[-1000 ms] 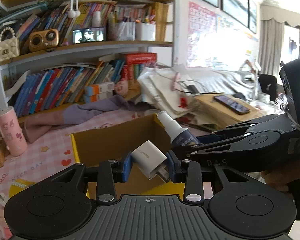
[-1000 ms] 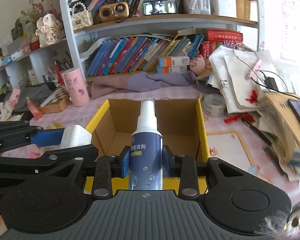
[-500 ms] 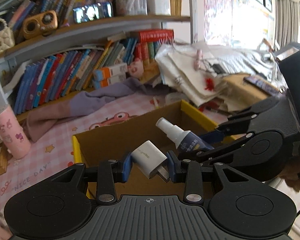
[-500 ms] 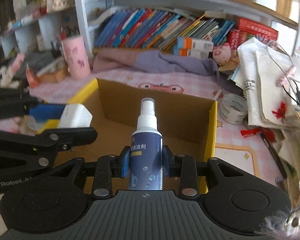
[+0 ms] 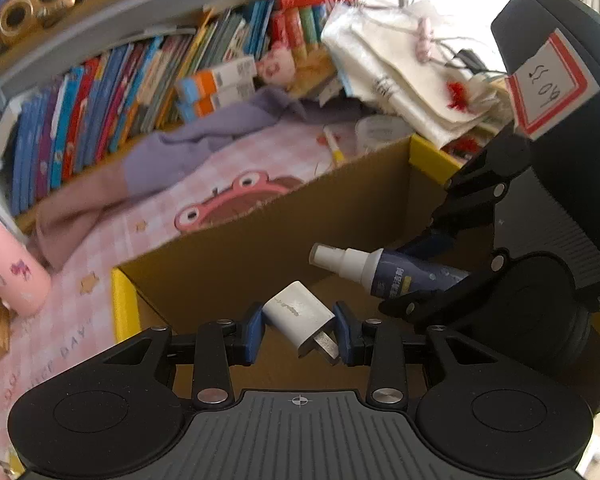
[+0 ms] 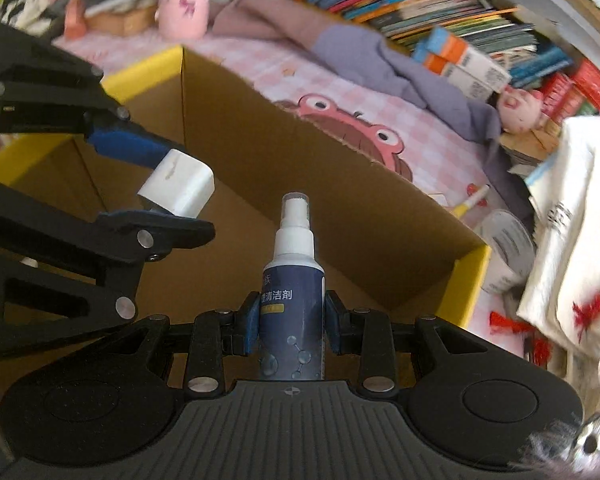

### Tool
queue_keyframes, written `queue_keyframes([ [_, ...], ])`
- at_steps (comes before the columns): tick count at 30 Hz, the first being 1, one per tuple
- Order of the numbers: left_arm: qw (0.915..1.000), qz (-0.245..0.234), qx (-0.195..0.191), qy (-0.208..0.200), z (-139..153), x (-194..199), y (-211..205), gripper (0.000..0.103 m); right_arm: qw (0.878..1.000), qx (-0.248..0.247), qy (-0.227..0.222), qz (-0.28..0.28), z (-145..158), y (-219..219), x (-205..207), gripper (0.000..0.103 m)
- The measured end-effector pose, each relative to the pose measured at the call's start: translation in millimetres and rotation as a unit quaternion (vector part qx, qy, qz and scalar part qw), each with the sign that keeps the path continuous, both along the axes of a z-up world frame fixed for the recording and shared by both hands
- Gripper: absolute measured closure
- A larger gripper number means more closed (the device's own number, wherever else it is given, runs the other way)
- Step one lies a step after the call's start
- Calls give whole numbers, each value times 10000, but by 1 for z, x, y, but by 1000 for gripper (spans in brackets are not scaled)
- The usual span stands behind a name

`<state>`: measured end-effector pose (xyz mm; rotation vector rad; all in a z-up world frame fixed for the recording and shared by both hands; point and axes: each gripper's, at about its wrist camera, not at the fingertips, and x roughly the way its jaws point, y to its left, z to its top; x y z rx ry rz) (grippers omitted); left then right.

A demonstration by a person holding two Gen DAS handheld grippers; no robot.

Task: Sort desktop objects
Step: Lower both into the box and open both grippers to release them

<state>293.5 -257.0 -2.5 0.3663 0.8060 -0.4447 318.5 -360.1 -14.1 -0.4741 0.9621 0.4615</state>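
The left claw (image 5: 299, 330) is pinching a white charger plug (image 5: 298, 314) between its blue pads, the plug tilted with its metal prongs pointing down and back toward the claw body. The right claw (image 6: 291, 322) is clamping a dark blue spray bottle (image 6: 293, 304) by the body, long axis running forward along the fingers, white nozzle leading. Both items are hanging over the open cardboard box (image 6: 340, 184) on the pink-checked desk (image 6: 428, 148).
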Motion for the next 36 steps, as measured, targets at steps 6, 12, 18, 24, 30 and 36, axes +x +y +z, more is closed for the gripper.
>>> queue_keyframes([
  [6, 9998, 67, 138, 123, -2, 0, -2, 68, 9984, -98, 421, 352, -10, 3, 12, 73],
  [12, 9996, 59, 178, 204, -3, -1, -2, 67, 9970, -185, 409, 631, -11, 6, 7, 73],
  [18, 9993, 140, 206, 289, -5, 0, -1, 67, 9957, -257, 533, 709, -14, 9, 10, 73],
  [24, 9990, 358, 121, 226, -3, 3, 4, 50, 9973, -147, 383, 603, -10, 7, 7, 69],
  [30, 9987, 454, -130, -210, 8, -6, 12, 35, 9983, 36, 89, 583, -3, 3, 2, 61],
  [36, 9968, 623, -326, -380, 20, -17, 19, 29, 9984, 376, -165, 377, 8, -7, -7, 58],
])
